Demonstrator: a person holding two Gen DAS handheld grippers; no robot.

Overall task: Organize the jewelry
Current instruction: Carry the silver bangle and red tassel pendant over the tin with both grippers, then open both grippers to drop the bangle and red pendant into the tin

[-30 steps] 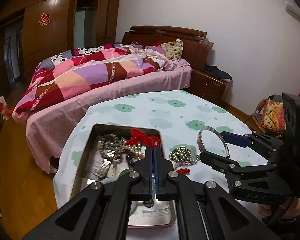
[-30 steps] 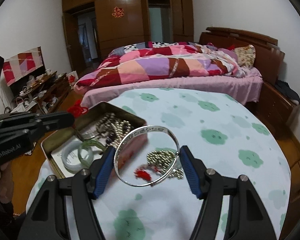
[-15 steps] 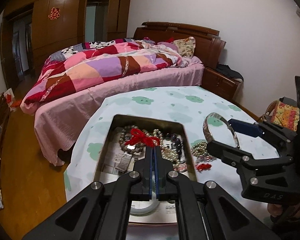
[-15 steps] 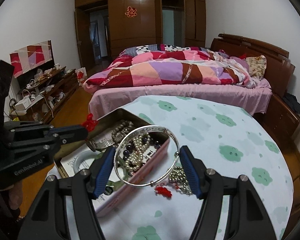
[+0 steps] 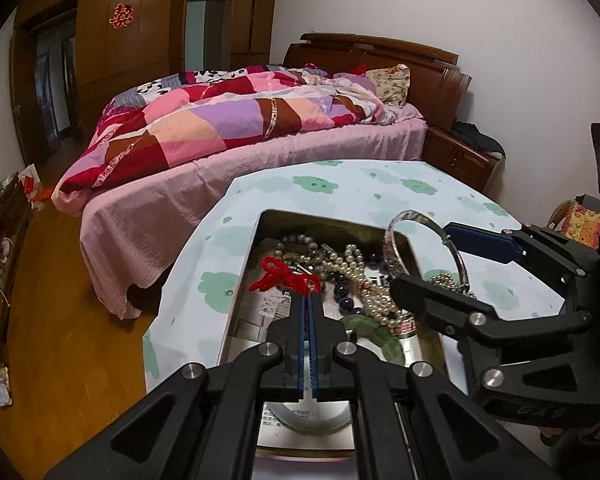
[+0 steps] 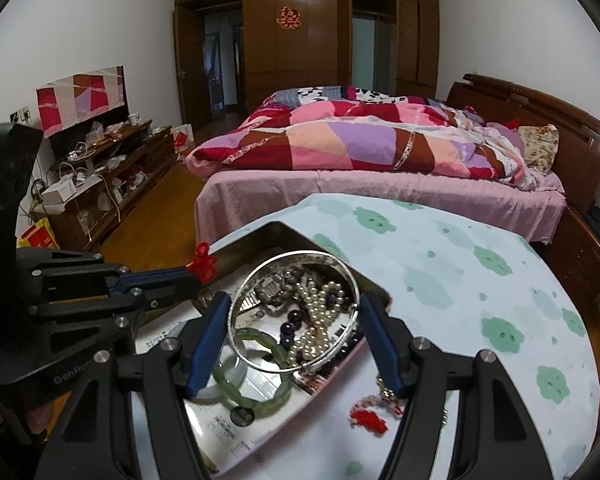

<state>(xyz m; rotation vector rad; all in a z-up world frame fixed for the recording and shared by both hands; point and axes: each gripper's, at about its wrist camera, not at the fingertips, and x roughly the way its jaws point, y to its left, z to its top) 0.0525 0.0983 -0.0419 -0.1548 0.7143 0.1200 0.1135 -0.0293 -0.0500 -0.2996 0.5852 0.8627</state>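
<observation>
Bedroom behind, a cloud-print surface [image 6: 480, 280] carries an open tin [image 5: 260, 240] of pearls [image 6: 320, 320], beads and a green bangle [image 6: 260, 364]. Right gripper [image 6: 294, 340] grips a silver bangle [image 6: 296, 312] across its width, held flat above the tin's near-right part, so release is straight down. Left gripper [image 5: 308, 308], closed on a red knot [image 5: 284, 278], hovers over the tin's middle.

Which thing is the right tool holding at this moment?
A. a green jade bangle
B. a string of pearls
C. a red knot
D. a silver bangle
D: the silver bangle sits clamped between the blue pads of the right tool, above the open tin.
</observation>
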